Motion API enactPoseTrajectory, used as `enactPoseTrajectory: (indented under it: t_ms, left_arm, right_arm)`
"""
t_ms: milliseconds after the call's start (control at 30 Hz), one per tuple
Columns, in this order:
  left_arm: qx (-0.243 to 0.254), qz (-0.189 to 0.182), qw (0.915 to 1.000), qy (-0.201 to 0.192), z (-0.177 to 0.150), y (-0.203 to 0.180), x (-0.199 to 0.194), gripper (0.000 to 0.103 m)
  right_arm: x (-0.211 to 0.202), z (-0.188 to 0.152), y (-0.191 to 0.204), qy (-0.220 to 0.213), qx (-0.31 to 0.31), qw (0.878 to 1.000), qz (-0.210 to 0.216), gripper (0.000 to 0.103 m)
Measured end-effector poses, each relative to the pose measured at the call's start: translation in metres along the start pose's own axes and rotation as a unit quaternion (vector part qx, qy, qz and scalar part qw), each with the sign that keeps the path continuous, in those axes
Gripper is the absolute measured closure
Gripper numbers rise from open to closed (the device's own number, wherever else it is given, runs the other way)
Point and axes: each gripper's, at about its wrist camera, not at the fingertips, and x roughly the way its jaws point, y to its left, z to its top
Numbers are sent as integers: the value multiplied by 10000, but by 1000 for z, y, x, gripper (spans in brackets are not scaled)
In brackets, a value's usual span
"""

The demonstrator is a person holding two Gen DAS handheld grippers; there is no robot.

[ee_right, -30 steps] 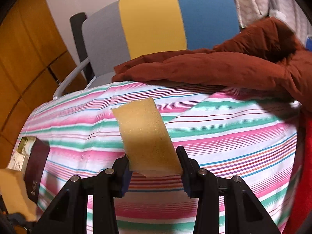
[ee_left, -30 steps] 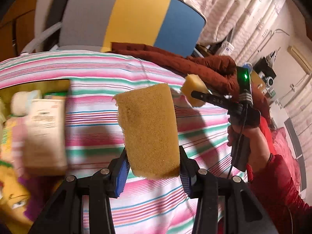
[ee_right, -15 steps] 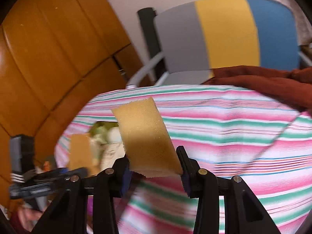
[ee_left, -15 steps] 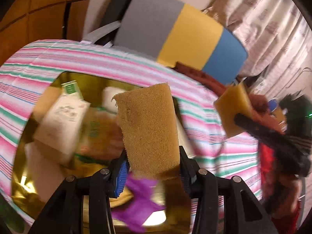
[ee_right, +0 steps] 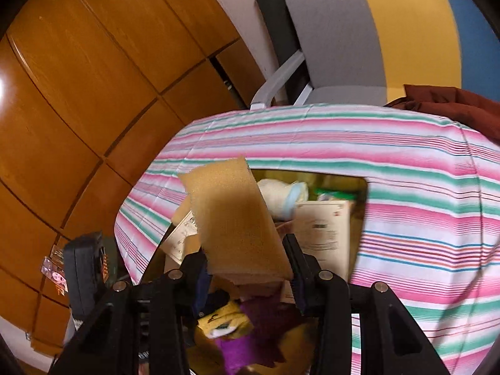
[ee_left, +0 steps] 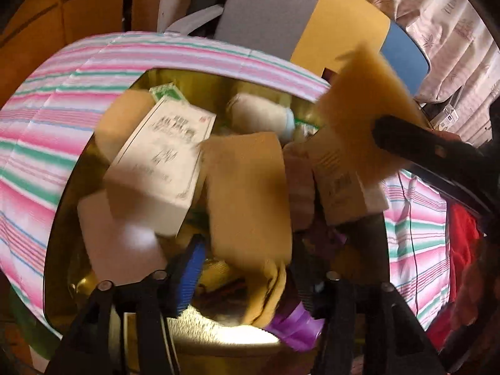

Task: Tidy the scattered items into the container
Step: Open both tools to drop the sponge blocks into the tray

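Tan porous sponge (ee_left: pixel 247 193), blurred, over gold container (ee_left: pixel 62 218) among boxes; left gripper (ee_left: pixel 247 268) jaws spread, no visible contact. Second tan sponge (ee_right: pixel 234 218) clamped upright in right gripper (ee_right: pixel 247 265) above container. Striped cloth (ee_right: pixel 406 187) surrounds.

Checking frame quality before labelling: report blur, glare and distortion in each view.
Left wrist: sponge and boxes motion-smeared, glare on the gold container floor, fisheye bends the striped cloth. Right wrist: sponge fairly sharp, container contents smeared, bright hotspot on the wooden panels.
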Motion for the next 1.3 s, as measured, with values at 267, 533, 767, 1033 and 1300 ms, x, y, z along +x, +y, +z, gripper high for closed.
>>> enactPoseTrajectory:
  t_ms: [267, 533, 767, 1033, 1300]
  left_arm:
    - [-283, -248, 9986, -377, -28, 23, -33, 38]
    - [-538, -299, 9923, -1071, -37, 38, -63, 38]
    - [-689, -33, 9840, -1642, -36, 52, -87, 38]
    - [-321, 506, 9851, -1610, -41, 33, -102, 38]
    - [-116, 756, 9851, -1539, -49, 17, -109, 38]
  right_arm:
    - [11, -3, 8, -95, -44, 9999, -92, 35]
    - [22, -7, 31, 111, -861, 9944, -598, 62]
    - [34, -35, 52, 340, -1268, 9886, -736, 64]
    - [-33, -48, 47, -581, -825, 9920, -757, 10]
    - [-40, -62, 55, -643, -917, 9868, -1173, 0]
